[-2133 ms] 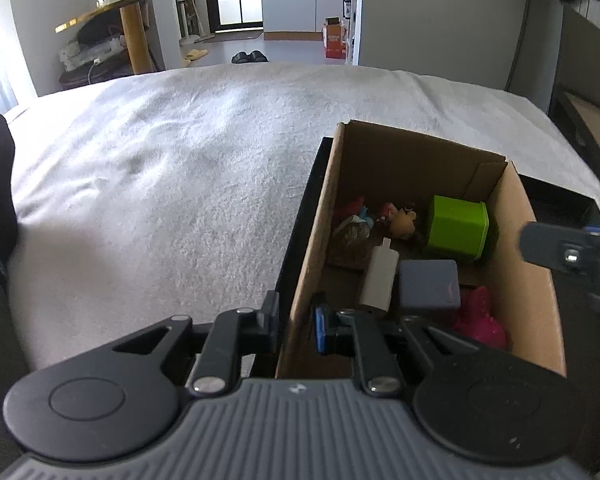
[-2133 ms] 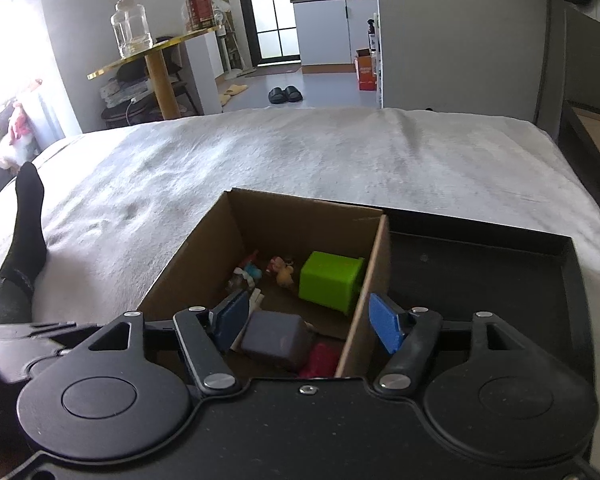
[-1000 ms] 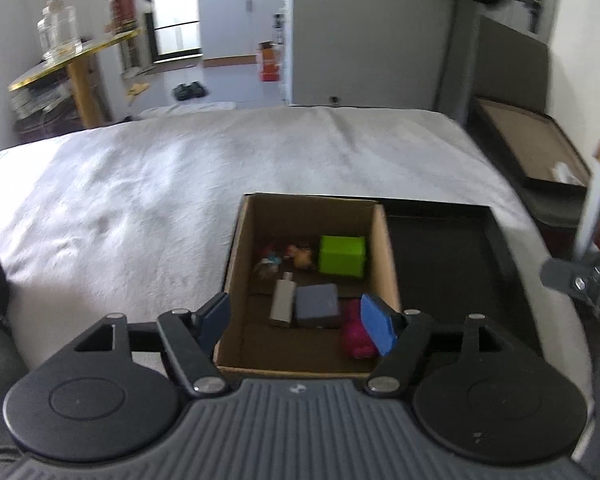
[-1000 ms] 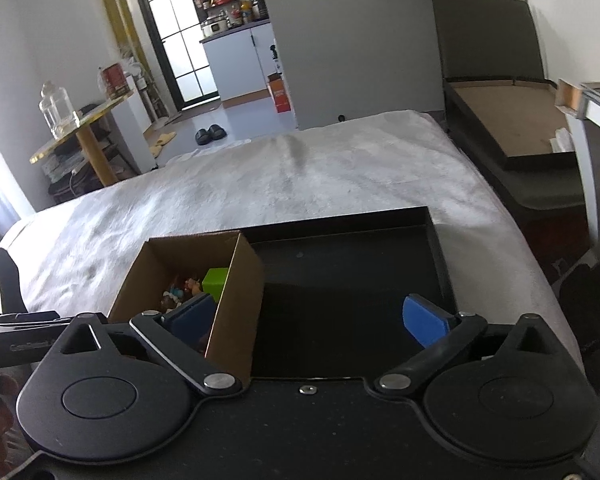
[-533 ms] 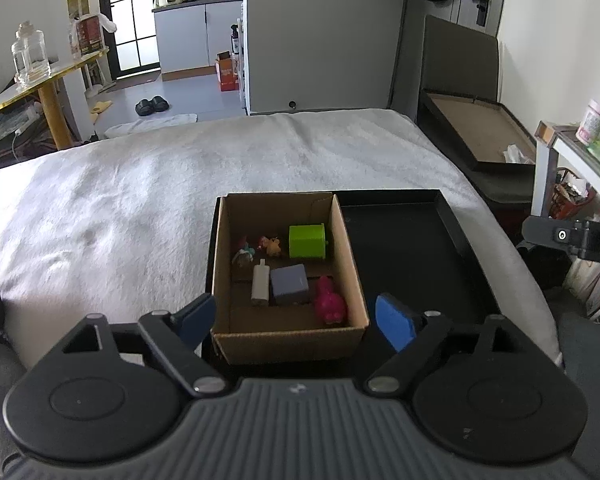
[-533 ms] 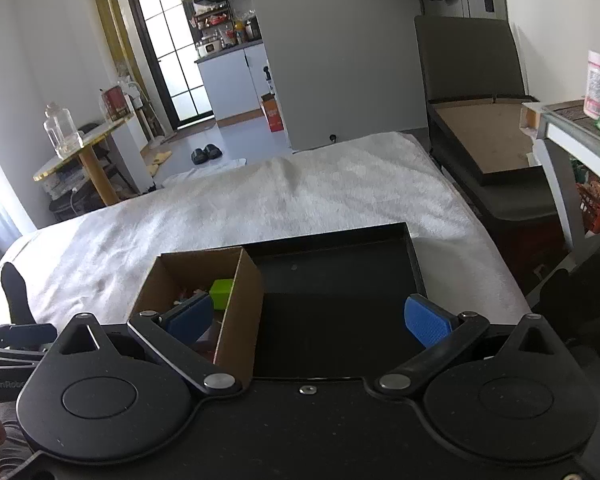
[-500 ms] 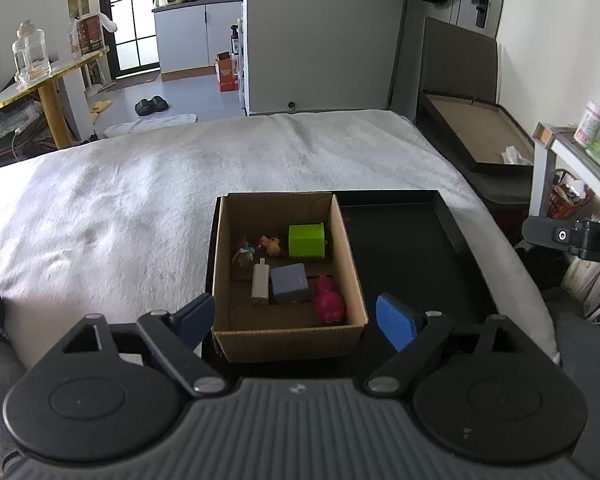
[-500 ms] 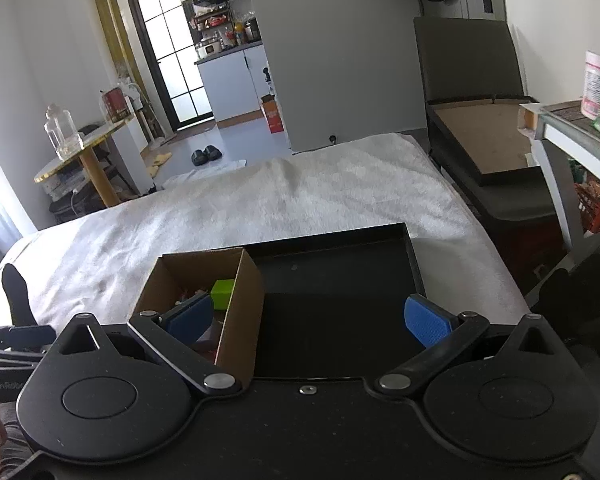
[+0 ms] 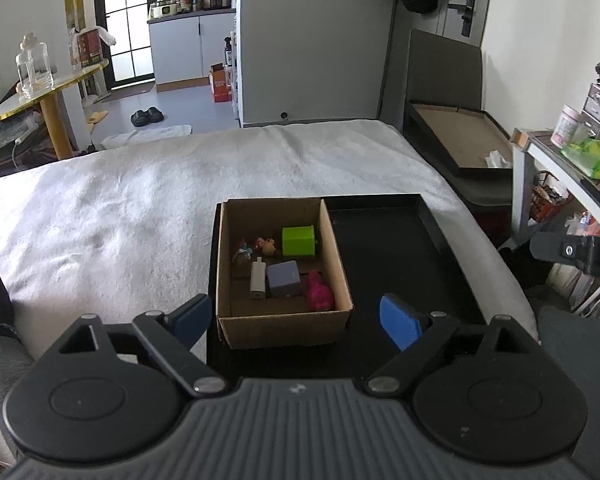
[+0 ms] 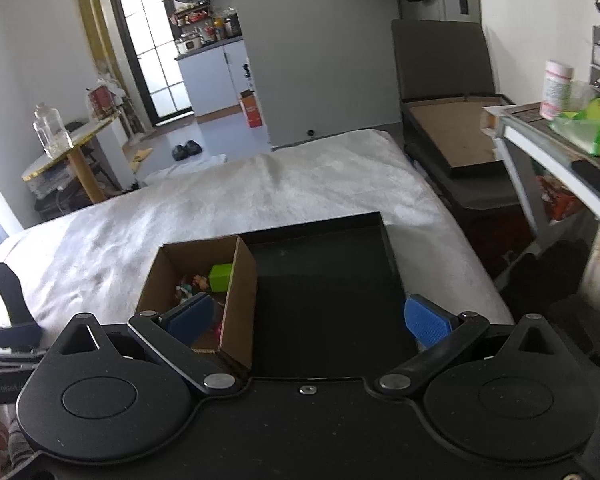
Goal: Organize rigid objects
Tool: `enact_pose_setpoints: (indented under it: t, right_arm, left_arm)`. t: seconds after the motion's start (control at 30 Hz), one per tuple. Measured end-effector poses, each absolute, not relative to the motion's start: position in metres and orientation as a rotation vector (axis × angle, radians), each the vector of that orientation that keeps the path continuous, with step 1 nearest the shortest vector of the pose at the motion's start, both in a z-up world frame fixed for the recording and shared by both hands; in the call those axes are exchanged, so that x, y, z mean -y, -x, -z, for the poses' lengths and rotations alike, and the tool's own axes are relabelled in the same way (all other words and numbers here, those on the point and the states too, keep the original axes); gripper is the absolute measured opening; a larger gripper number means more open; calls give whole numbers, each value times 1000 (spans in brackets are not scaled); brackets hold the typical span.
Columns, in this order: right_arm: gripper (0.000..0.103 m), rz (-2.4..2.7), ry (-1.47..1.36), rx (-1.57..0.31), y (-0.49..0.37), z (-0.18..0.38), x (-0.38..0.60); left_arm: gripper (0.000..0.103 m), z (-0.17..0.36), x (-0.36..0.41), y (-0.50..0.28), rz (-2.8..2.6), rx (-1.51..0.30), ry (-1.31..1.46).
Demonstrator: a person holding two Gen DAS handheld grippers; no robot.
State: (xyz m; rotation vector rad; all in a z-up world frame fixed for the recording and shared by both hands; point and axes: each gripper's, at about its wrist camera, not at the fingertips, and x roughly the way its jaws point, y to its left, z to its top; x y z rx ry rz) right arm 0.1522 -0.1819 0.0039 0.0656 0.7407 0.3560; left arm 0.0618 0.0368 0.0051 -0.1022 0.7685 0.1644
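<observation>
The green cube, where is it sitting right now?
In the left wrist view, the green cube sits in the cardboard box's far right corner, beyond the grey block.

The cardboard box [image 9: 283, 328] is plain brown corrugated paperboard, matt, with raw cut edges. The tray [image 9: 396, 256] beneath it is black with a smooth, faintly reflective floor. The bed cover [image 9: 120, 208] is white cloth with a rough, nubby pile. Inside the box, the green cube [image 9: 298, 241] and pink toy [image 9: 319, 293] look like smooth plastic; the grey block [image 9: 284, 278] is matt. The left gripper [image 9: 296, 322] has matt black plastic links, bright metal pivot pins, a ribbed grey housing and blue textured pads [image 9: 398, 322]. The right gripper [image 10: 308, 322] is finished alike, in matt black.
</observation>
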Motion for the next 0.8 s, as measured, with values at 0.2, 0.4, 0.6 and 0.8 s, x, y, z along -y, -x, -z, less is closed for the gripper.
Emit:
enact_pose_setpoints:
  t: [0.2, 0.4, 0.6, 0.8]
  right_arm:
    - [103, -341, -41, -737, -136, -13, 188]
    - [103, -313, -45, -732, -114, -16, 191]
    - [103, -314, -15, -702, -96, -22, 191]
    - [103, -317, -3, -670, -86, -30, 188]
  left_arm:
    - [91, -14, -29, -49, -139, -752, 95]
    - [91, -22, -22, -37, -105, -739, 84]
    - [91, -30, -18, -23, -99, -704, 79]
    - [91, -29, -17, -13, -95, -705, 67]
